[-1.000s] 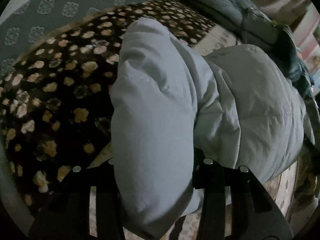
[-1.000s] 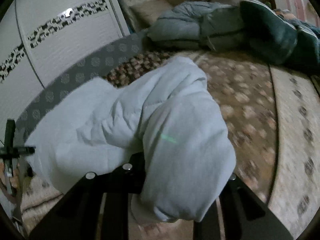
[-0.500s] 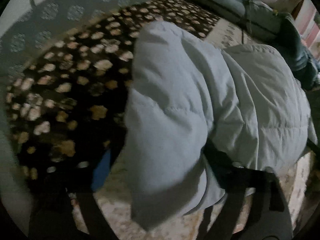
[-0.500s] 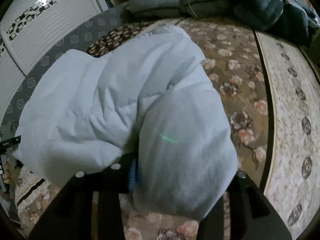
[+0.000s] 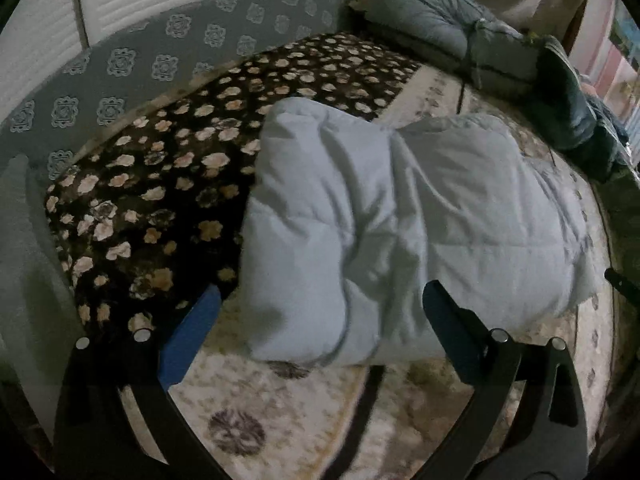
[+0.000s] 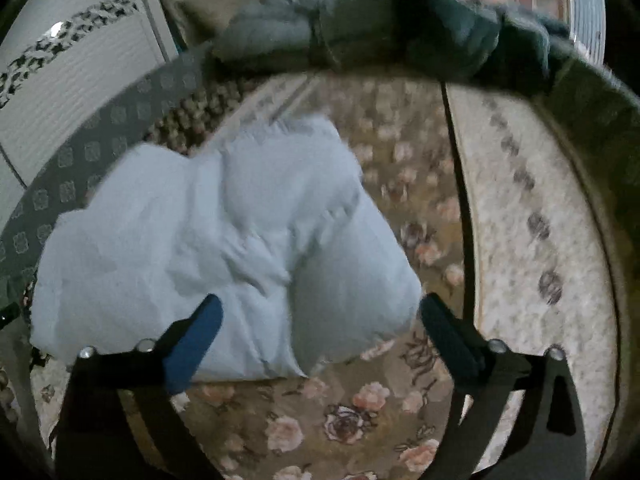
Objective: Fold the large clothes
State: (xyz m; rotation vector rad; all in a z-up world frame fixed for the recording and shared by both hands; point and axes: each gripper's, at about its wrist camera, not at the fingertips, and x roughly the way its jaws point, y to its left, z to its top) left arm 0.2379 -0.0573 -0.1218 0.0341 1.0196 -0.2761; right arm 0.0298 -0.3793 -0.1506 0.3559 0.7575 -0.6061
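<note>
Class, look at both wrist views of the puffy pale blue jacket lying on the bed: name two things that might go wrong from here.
1. The jacket is thick and bulging, so with both grippers' jaws opening and off it, the fold may spring apart.
2. The left gripper and right gripper hang close to its near edge, so either may snag the cloth.

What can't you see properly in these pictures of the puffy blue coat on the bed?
- Underside of the puffy coat: hidden in both views by its own folded top layers.
- Sleeves, zip, hood: cannot tell; tucked inside the folds.
- Right wrist view: motion blur smears the coat's far edge and the flowered blanket.
- Dark pile at the bed's far end: too dim, cut by the left view's edge.
</note>
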